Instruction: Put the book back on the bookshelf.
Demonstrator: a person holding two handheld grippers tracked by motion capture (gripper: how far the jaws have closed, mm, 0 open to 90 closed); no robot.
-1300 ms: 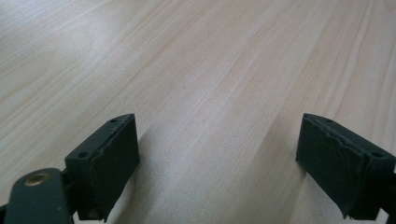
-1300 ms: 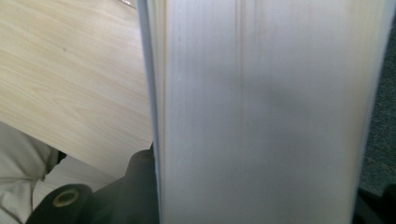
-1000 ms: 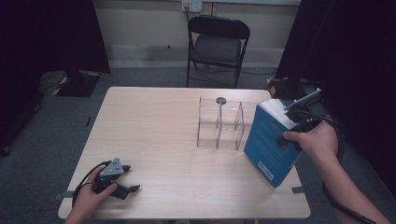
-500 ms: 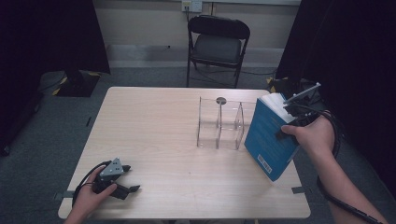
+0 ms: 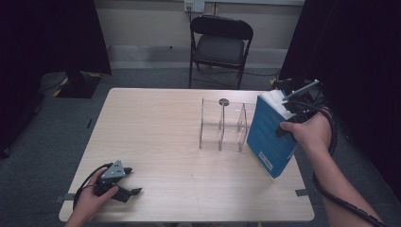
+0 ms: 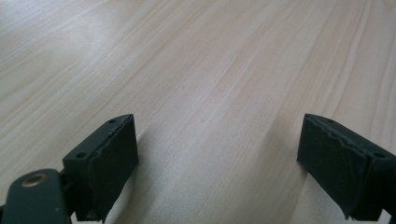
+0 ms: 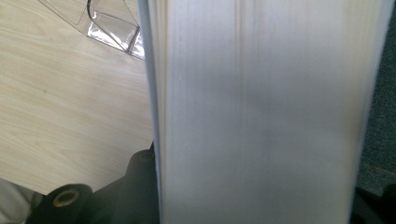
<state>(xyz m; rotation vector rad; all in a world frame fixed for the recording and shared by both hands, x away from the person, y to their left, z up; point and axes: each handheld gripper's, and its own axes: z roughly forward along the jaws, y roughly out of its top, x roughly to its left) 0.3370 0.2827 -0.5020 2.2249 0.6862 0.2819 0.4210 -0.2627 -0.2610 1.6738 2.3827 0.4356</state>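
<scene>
You'll find nothing readable here. The blue book (image 5: 270, 137) carries a small white patch low on its cover, too small for you to read; its page edges in the right gripper view are blank.

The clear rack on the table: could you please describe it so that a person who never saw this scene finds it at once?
Look at the light wooden table, then at its far right part, in front of the black folding chair. There stands the clear rack, upright dividers forming slots, just left of the blue book held tilted in the right gripper. It is the only transparent thing there.
</scene>
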